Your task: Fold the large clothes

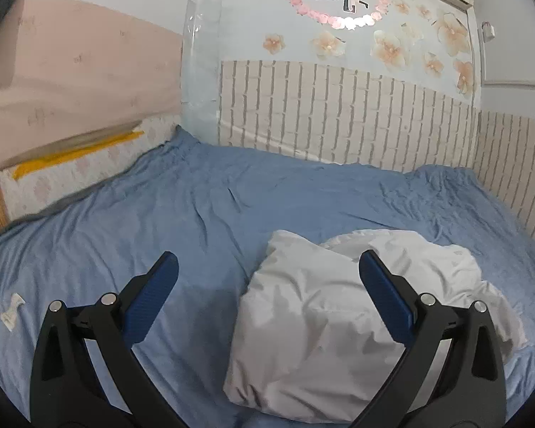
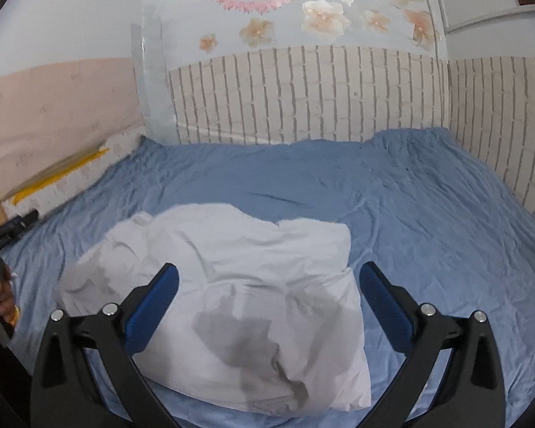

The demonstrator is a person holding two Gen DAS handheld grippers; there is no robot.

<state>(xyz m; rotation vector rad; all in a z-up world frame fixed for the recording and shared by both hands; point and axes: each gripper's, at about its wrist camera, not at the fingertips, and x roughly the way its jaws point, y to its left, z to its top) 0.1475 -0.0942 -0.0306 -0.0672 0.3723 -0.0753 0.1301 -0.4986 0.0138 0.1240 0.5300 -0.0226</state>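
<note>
A white puffy garment lies bunched in a loose bundle on the blue bed sheet. In the left wrist view it sits right of centre, under the right finger. My left gripper is open and empty above the bundle's left edge. In the right wrist view the garment lies straight ahead between the fingers. My right gripper is open and empty just above it. The blue sheet spreads around it.
Brick-pattern wall panels border the bed at the back and right. A pink wall with a yellow strip runs on the left. A small white tag lies on the sheet. The other hand and gripper show at the left edge.
</note>
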